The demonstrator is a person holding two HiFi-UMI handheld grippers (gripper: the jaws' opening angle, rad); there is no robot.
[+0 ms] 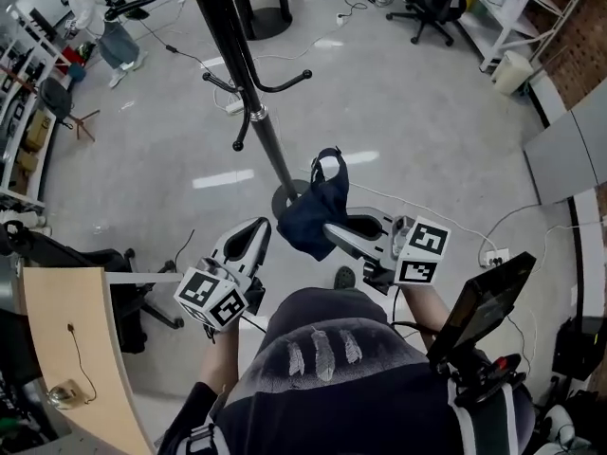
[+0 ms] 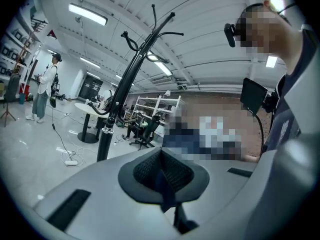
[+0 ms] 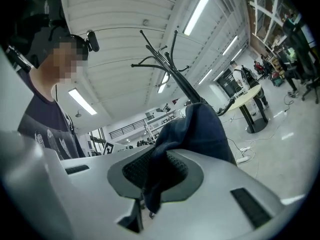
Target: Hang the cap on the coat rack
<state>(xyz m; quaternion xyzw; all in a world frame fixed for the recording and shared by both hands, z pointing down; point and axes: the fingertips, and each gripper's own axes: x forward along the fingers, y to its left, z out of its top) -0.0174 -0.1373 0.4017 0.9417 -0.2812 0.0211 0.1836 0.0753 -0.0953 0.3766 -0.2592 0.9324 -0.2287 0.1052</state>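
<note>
The black coat rack rises from a round base on the grey floor, with curved hooks partway up its pole. A dark navy cap hangs in front of the base, and my right gripper is shut on its cloth. In the right gripper view the cap bulges out from between the shut jaws of the right gripper, with the rack's hooks behind it. My left gripper is to the left of the cap and apart from it. Its jaws are shut and hold nothing; its view shows the rack ahead.
A wooden table stands at the near left. A dark screen on a stand is at my right. Cables and a power strip lie on the floor. A round table foot, an office chair and a person are beyond the rack.
</note>
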